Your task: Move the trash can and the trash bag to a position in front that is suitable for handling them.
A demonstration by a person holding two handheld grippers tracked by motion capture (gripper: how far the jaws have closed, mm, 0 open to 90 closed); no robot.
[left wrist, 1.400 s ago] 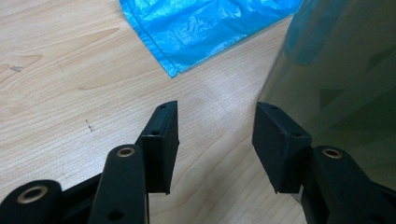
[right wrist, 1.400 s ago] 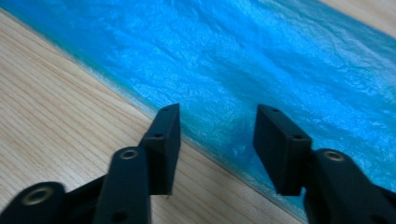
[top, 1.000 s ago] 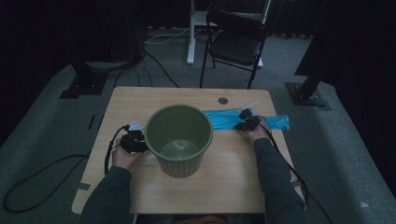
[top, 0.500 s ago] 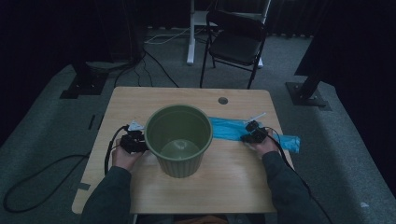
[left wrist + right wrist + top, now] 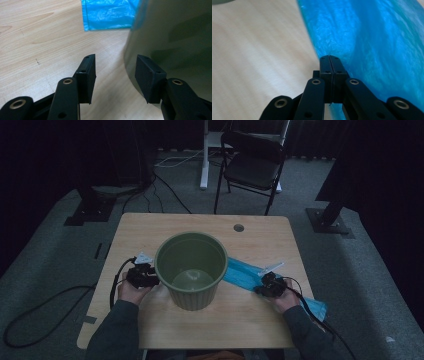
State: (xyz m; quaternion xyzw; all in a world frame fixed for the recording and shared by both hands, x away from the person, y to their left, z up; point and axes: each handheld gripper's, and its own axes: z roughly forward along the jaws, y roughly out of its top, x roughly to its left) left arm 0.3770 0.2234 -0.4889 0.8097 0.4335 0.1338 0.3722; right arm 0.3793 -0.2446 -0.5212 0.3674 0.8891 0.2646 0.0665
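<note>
A green plastic bin (image 5: 191,270) stands upright in the middle of the wooden table (image 5: 150,230). My left gripper (image 5: 145,274) rests on the table at the bin's left side. In the left gripper view its jaws (image 5: 116,58) are open, and the right pad lies close against the bin wall (image 5: 175,32). A blue plastic bag (image 5: 245,274) lies flat from behind the bin toward the table's right edge, where its far end hangs over. My right gripper (image 5: 261,287) is on it, jaws shut (image 5: 329,58) at the edge of the blue film (image 5: 374,37).
A round cable hole (image 5: 238,227) sits near the table's far edge. A black folding chair (image 5: 252,165) stands beyond the table. Cables (image 5: 45,305) trail over the carpet at the left, and dark stand bases (image 5: 330,222) sit on both sides.
My right gripper has moved toward the near right of the table, and the blue bag has slid and turned with it. The left gripper and the bin have stayed put.
</note>
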